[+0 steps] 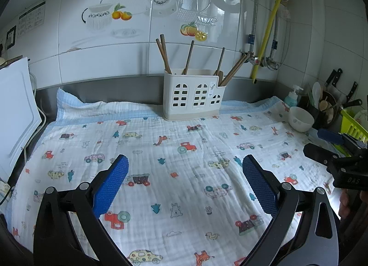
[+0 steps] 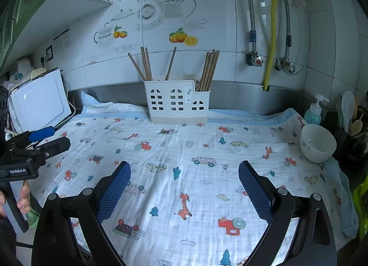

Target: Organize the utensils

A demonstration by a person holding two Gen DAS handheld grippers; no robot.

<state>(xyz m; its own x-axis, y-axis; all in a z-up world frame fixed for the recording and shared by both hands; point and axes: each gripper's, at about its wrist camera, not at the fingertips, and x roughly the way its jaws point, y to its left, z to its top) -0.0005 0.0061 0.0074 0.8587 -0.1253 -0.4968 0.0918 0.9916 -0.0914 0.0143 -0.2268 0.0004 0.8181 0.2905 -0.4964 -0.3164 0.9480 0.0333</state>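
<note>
I counted one white utensil holder (image 2: 176, 101) with arched cut-out windows, standing upright at the back of the tabletop (image 2: 184, 174) against the steel splashback. Brown wooden chopsticks (image 2: 208, 71) stood in it, their long axes near vertical and tips leaning outward: four in the taller compartments, a tight bundle in the low right one whose number I could not tell. One white bowl (image 2: 317, 143) sat well right of the holder. My left hand-held gripper (image 1: 185, 169) and right hand-held gripper (image 2: 184, 175) both hung wide open, holding nothing, in front of the holder.
</note>
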